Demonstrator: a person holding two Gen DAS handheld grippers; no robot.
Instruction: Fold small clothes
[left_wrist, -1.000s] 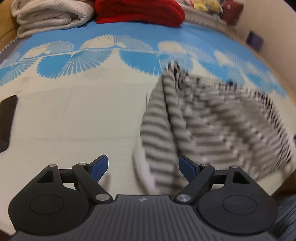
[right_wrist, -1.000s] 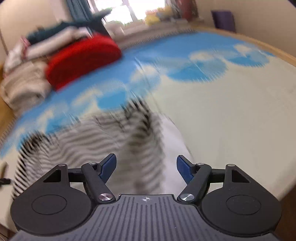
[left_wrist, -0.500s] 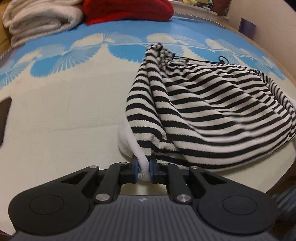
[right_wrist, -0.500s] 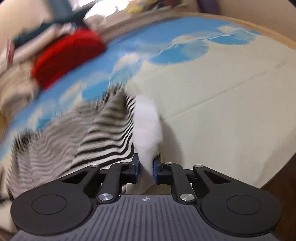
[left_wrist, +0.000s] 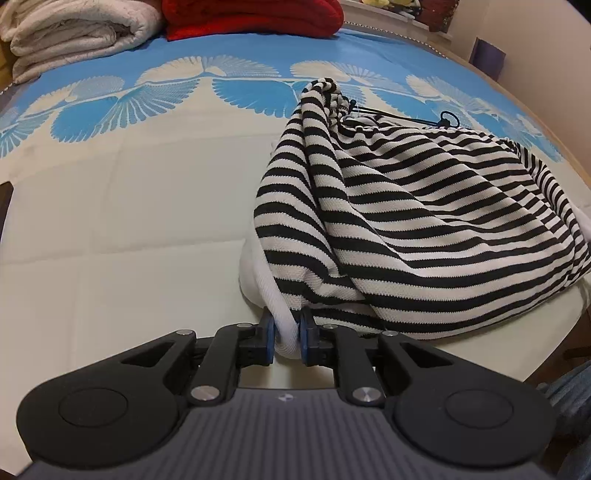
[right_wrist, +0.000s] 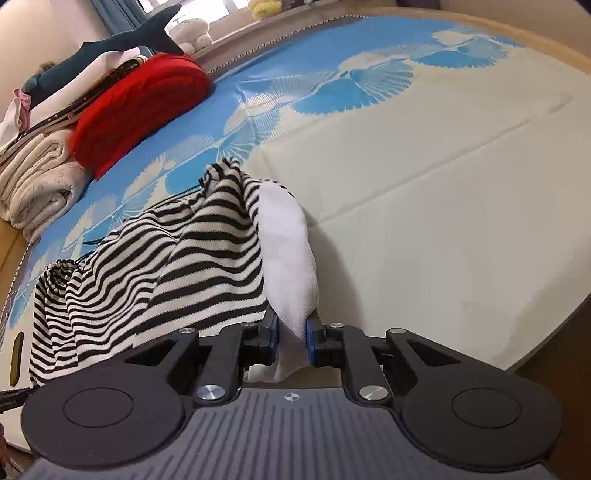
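A small black-and-white striped garment (left_wrist: 424, 218) with a white hem lies bunched on the bed near its front edge; a black drawstring (left_wrist: 447, 118) shows at its far end. My left gripper (left_wrist: 287, 338) is shut on the garment's white hem at its near left corner. In the right wrist view the same striped garment (right_wrist: 166, 258) spreads to the left, and my right gripper (right_wrist: 291, 338) is shut on its white hem (right_wrist: 288, 251) at the other near corner.
The bed cover (left_wrist: 129, 221) is cream with a blue fan pattern further back. Folded cream blankets (left_wrist: 74, 33) and a red blanket (left_wrist: 255, 16) are stacked at the far side, with a shark plush (right_wrist: 110, 48) on top. The bed's front edge (right_wrist: 554, 332) is close.
Both grippers were open a second ago and have since shut on the garment's white hem. The garment now lies still and sharper in view, pulled slightly toward the front edge.
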